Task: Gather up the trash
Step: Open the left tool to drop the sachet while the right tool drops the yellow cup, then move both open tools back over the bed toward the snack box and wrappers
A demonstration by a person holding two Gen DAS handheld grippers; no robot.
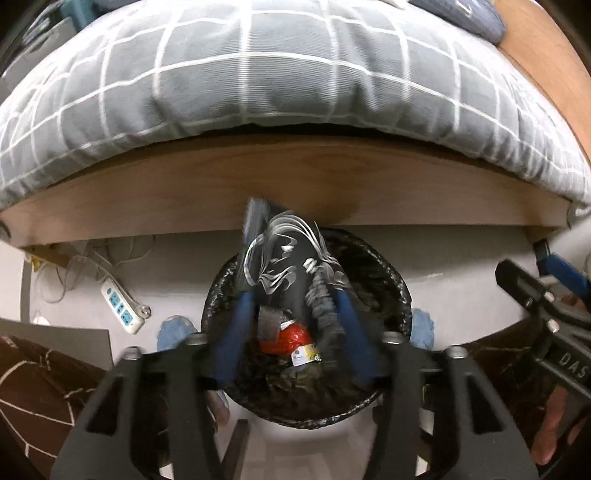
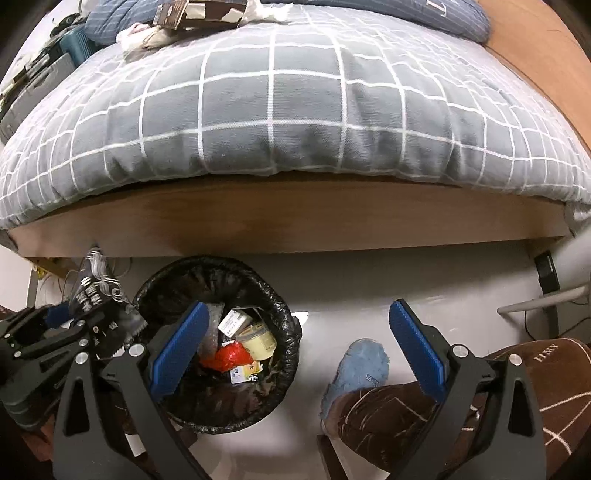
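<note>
Left gripper (image 1: pixel 291 295) clamped on a black snack wrapper (image 1: pixel 284 266) with white swirly print, blue pads (image 1: pixel 236 332) pressed in on both sides, hanging right over the trash bin (image 1: pixel 399 295). Same wrapper (image 2: pixel 94 288) visible from the right wrist view too, sticking up out of the left gripper (image 2: pixel 88 314) just left of the bin rim (image 2: pixel 291 325). Bin lined with a black plastic bag, sitting on the pale floor (image 2: pixel 369 280) just in front of the wooden bed frame (image 2: pixel 295 221). Already inside: a crumpled red wrapper (image 2: pixel 229 356), a roll of yellowish tape (image 2: pixel 258 339), a small white box (image 2: pixel 232 321) and a printed label scrap (image 2: pixel 242 373). Right gripper (image 2: pixel 299 350) spread wide open, nothing in it, one blue pad (image 2: pixel 177 347) over the bin and the other out over the floor. Fuzzy blue slipper (image 2: pixel 358 373) on the floor just right of the bin, brown patterned trouser leg (image 2: pixel 406 413) above it. Grey checked duvet (image 2: pixel 277 122) draped over the bed edge, with more litter at the far side: crumpled white tissues (image 2: pixel 147 37) and a brown packet (image 2: pixel 192 14). White power strip (image 1: pixel 122 306) with tangled cables on the floor left of the bin.
</note>
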